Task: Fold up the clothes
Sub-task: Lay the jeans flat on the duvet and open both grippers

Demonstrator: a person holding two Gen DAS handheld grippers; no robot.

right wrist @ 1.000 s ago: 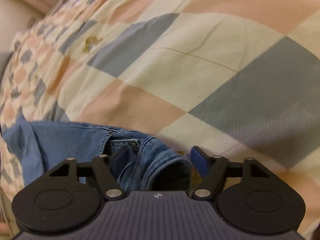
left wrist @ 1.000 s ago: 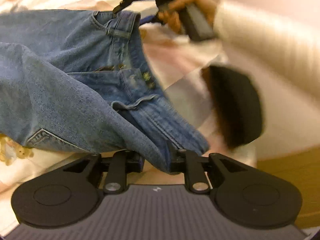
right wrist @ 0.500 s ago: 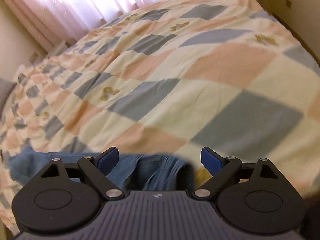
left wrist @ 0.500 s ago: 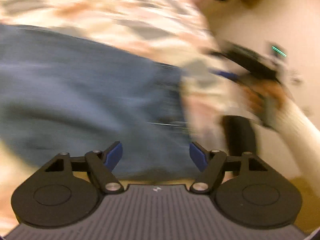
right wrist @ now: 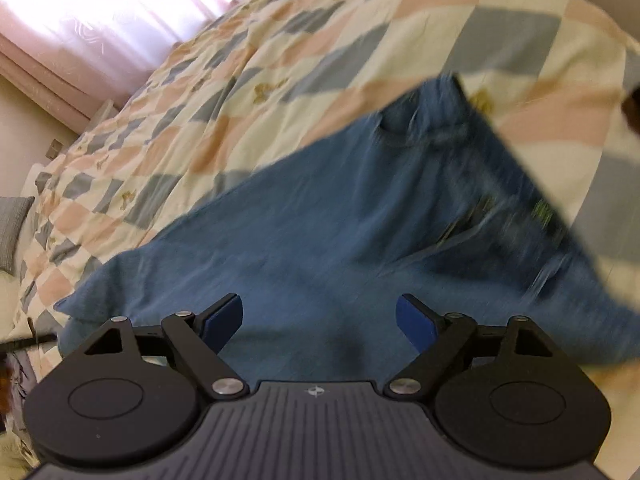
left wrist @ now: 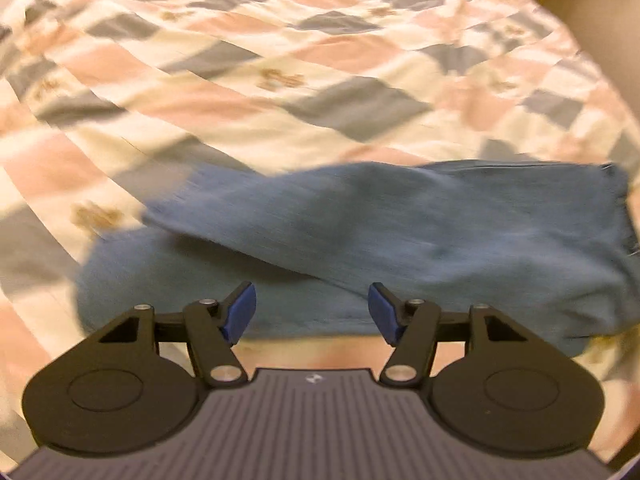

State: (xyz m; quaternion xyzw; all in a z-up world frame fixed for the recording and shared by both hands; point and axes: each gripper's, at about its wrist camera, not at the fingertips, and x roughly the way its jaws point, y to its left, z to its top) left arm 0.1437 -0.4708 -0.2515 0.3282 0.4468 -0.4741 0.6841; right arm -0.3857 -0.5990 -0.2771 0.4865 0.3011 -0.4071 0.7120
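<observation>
Left wrist view: a pair of blue jeans (left wrist: 400, 248) lies across a checked quilt (left wrist: 320, 72) of pink, cream and grey-blue squares that covers a bed. The denim spreads from the lower left to the right edge of the frame, one layer lapped diagonally over another, with a straight seamed edge showing at far right. The picture is smeared by motion, so finer detail of the garment cannot be made out. The left gripper (left wrist: 312, 312) hangs just above the near edge of the jeans, its jaws spread wide, blue fingertips (left wrist: 240, 312) clear of the cloth and holding nothing. A strip of quilt shows between the denim and the gripper body.

Right wrist view: the same jeans (right wrist: 340, 232) fill the middle of the frame, running from the lower left, where the fabric ends in a rounded fold, up to the right, where the waistband end with stitching and a pocket opening appears, heavily blurred. The quilt (right wrist: 240, 80) stretches away behind toward a bright curtained window (right wrist: 120, 8) at upper left. A grey pillow (right wrist: 12, 232) rests at the left edge beside the bed. The right gripper (right wrist: 320, 324) is poised over the denim with its jaws wide apart and nothing between the blue pads (right wrist: 222, 322); whether they touch the fabric below cannot be told.
</observation>
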